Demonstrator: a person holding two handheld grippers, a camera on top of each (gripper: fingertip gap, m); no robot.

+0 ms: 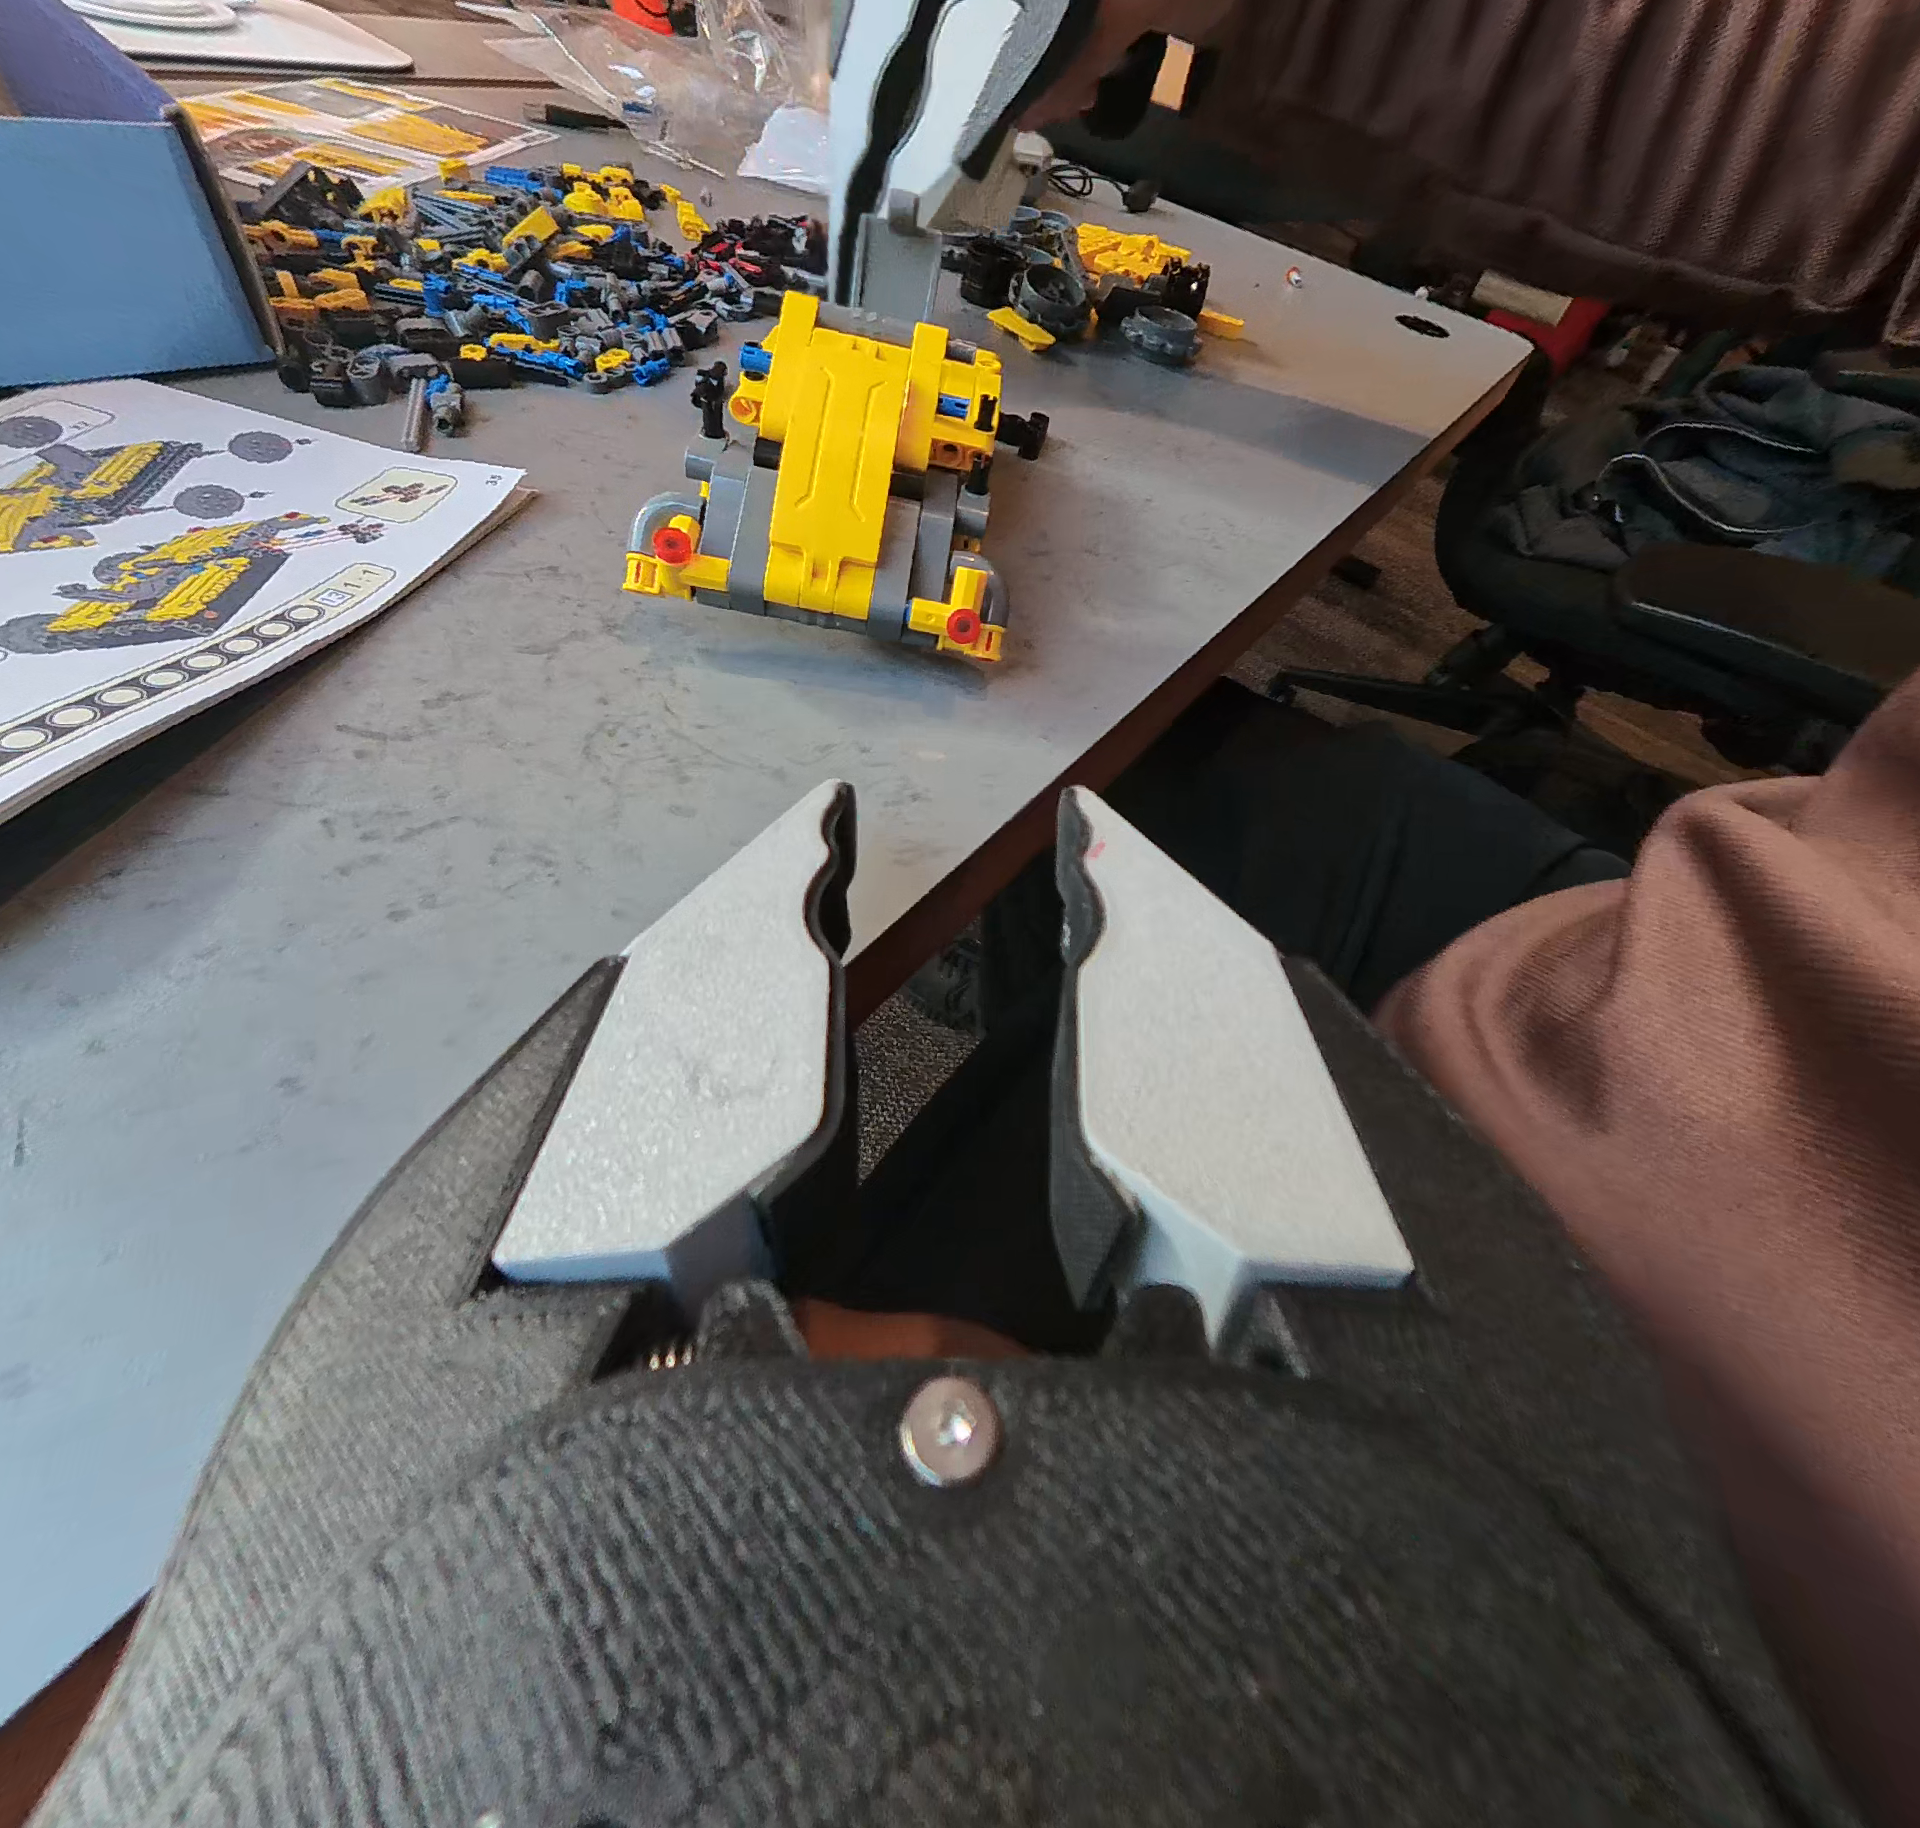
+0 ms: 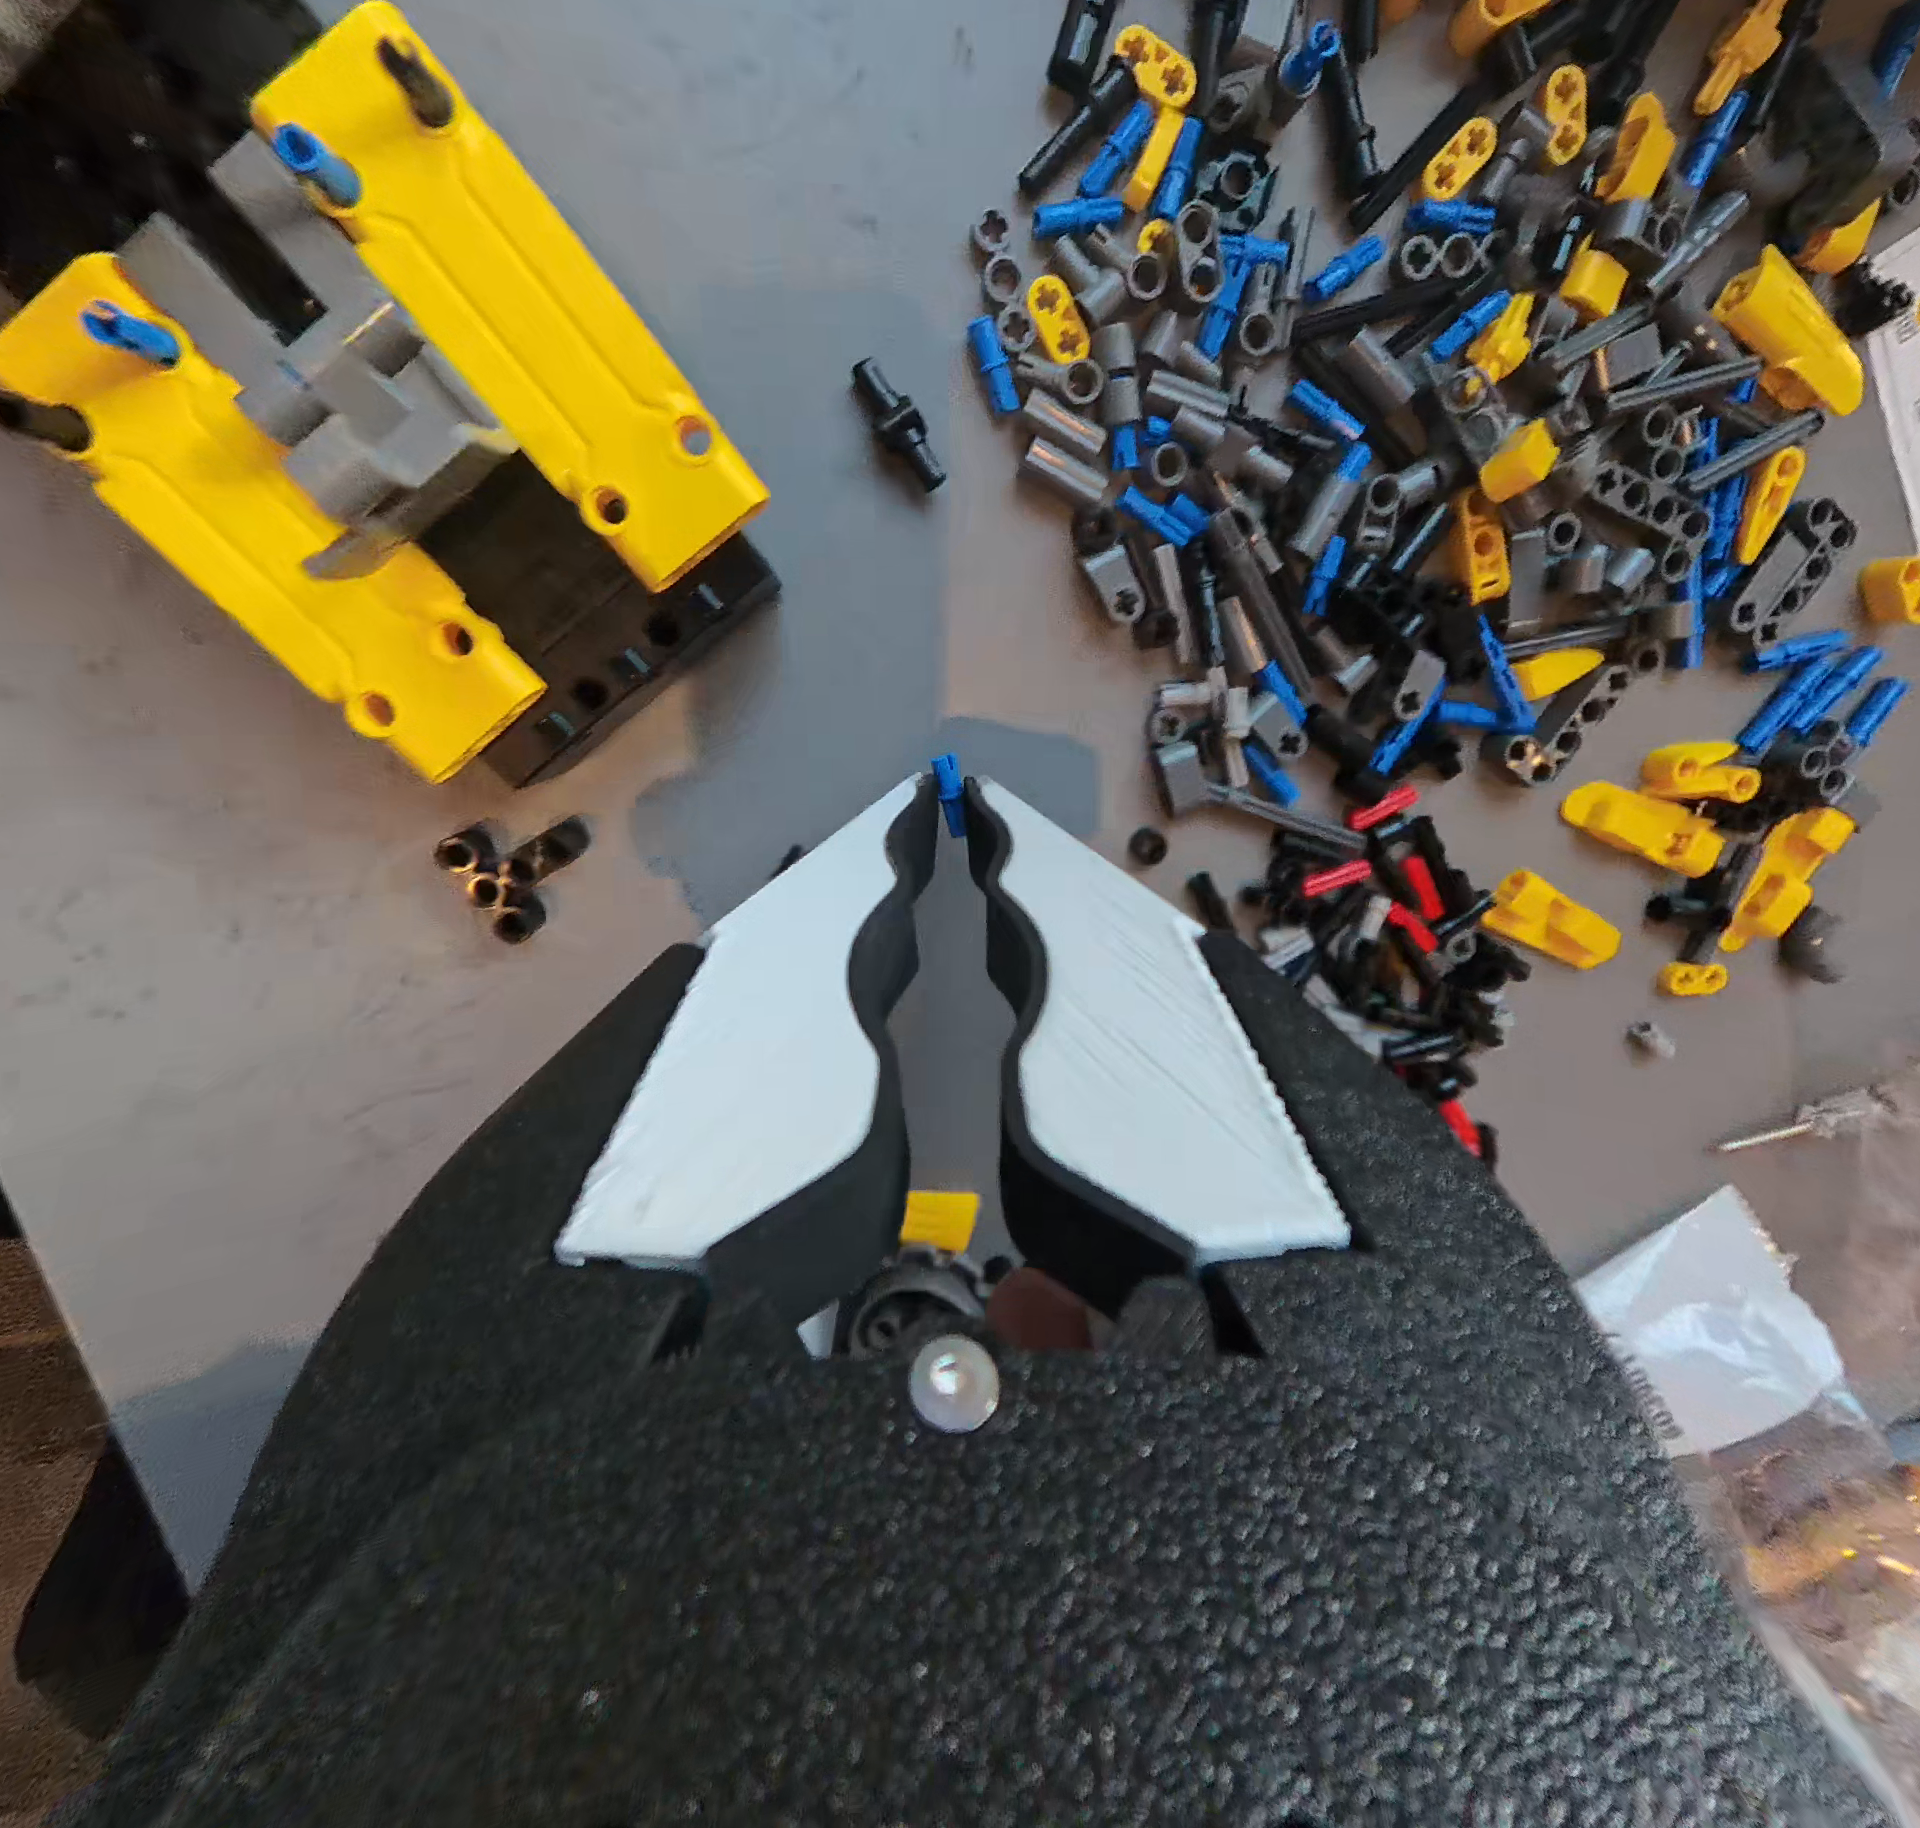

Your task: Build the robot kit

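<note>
Right wrist view: blue pin [image 2: 947,792] pinched between jaws' tips.

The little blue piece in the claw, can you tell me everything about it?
The blue pin is a tiny bright-blue plastic peg, like the many loose blue ones in the pile nearby. Only its end shows, sticking out past the tips of the right claw, whose fingers are pinched shut on it. It points forward along the claw, held up over the grey table, touching nothing but the black pads. The rest is hidden.
</note>
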